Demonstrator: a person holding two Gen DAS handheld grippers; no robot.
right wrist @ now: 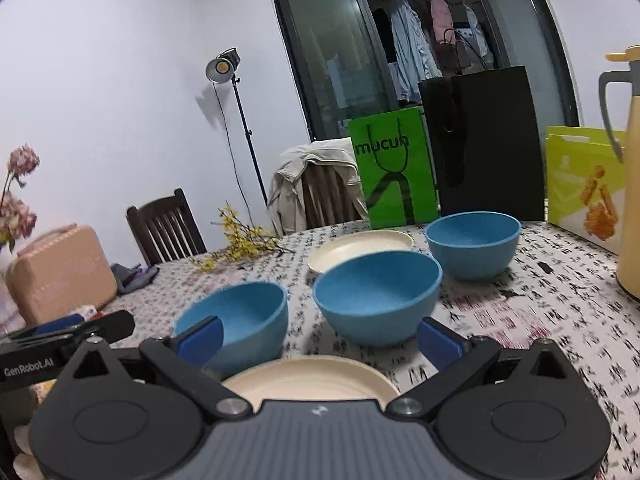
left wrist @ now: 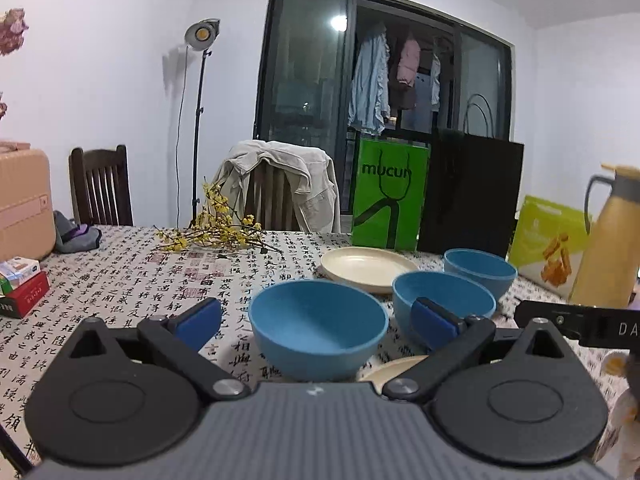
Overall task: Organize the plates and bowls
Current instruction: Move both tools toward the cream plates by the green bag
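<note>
Three blue bowls and two cream plates stand on the patterned tablecloth. In the left wrist view my left gripper (left wrist: 318, 322) is open and holds nothing. The nearest blue bowl (left wrist: 318, 328) stands just ahead of it, clear of both pads. Two more blue bowls (left wrist: 444, 300) (left wrist: 480, 270) and a far cream plate (left wrist: 368, 268) lie beyond. In the right wrist view my right gripper (right wrist: 320, 338) is open and holds nothing, above the near cream plate (right wrist: 310, 380). Ahead of it stand the bowls (right wrist: 236, 320) (right wrist: 378, 296) (right wrist: 474, 244) and the far plate (right wrist: 360, 248).
At the table's back stand a green bag (left wrist: 386, 196), a black bag (left wrist: 470, 196) and a yellow-green box (left wrist: 548, 240). A yellow jug (right wrist: 630, 176) is at the right. Yellow flower twigs (left wrist: 216, 232) and small boxes (left wrist: 22, 288) lie on the left.
</note>
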